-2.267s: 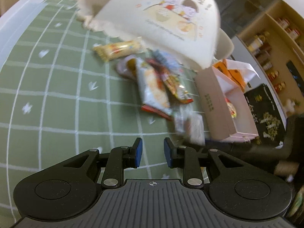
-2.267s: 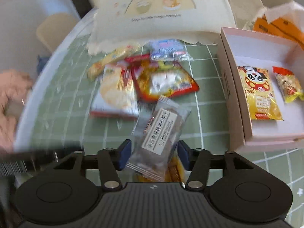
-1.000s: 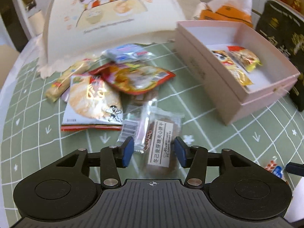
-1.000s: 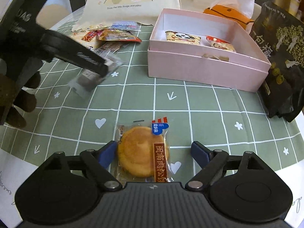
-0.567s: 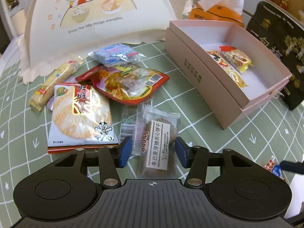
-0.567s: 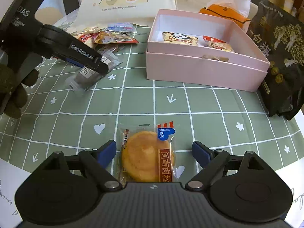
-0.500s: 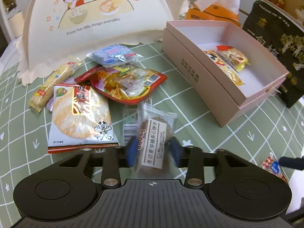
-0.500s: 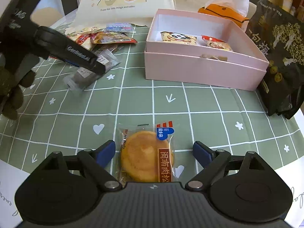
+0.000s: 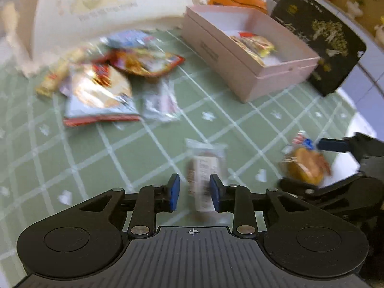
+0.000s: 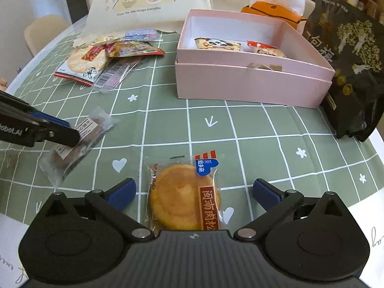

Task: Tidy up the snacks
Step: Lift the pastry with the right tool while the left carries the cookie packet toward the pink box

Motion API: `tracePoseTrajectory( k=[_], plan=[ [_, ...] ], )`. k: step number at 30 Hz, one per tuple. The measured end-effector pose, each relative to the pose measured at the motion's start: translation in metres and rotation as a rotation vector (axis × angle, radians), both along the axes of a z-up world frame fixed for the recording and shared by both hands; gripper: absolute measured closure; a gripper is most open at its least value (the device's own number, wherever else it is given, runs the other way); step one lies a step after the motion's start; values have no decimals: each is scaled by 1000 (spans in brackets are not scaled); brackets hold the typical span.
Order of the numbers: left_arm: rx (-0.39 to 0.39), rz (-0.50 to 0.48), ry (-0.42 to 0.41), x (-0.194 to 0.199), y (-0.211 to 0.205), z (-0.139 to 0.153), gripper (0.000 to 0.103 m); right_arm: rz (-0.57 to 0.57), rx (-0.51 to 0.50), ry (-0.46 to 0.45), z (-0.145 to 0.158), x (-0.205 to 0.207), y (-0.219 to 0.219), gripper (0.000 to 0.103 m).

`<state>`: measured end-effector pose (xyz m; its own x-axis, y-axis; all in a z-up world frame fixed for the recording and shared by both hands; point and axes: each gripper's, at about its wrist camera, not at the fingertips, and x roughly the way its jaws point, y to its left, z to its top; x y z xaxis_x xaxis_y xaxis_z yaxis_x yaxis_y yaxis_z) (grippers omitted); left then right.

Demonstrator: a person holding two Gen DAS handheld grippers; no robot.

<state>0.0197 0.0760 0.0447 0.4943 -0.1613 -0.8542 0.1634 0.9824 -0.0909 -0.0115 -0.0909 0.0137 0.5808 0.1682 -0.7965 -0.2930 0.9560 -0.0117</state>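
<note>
My left gripper (image 9: 194, 192) is shut on a brown biscuit packet (image 9: 204, 175) and holds it above the green tablecloth; the same packet shows in the right wrist view (image 10: 76, 141), pinched by the left fingers (image 10: 61, 134). My right gripper (image 10: 194, 192) is open, its fingers on either side of a round yellow cake packet (image 10: 183, 195) lying on the cloth. The cake also shows in the left wrist view (image 9: 306, 163). The open pink box (image 10: 252, 84) holds two snack packets (image 10: 217, 44).
A pile of snacks (image 10: 96, 60) lies at the back left before a cream cartoon-print cover (image 10: 146, 2). An orange tissue box (image 10: 273, 9) stands behind the pink box. A black bag (image 10: 348, 60) stands at the right. The table edge runs along the left and front.
My left gripper has shut on the brown biscuit packet, lifted it out of the pile and carried it back toward the front of the table. My right gripper has stayed open around the cake.
</note>
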Motion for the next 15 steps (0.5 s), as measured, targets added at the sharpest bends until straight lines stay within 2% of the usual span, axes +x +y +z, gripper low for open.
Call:
tracePoseTrajectory(
  k=[3,7,11,13,15],
  plan=[
    [-6,37,-22,2,9,7,71,-8,0,-3,0,-1,0,0],
    [-14,-3,-21,0,1,8,71,-17,4,-18,-1,-4,-1,0],
    [79,-79,-6,-2,-29,-4,68,-5,4,-15,0,-6,-3,0],
    [110,-110,-18,-4,-39,-9,60,7,6,-21,0,-8,-5,0],
    [118,-134,3,-3,-47,-15,49,15,11,-34,-1,-11,-7,0]
  ],
)
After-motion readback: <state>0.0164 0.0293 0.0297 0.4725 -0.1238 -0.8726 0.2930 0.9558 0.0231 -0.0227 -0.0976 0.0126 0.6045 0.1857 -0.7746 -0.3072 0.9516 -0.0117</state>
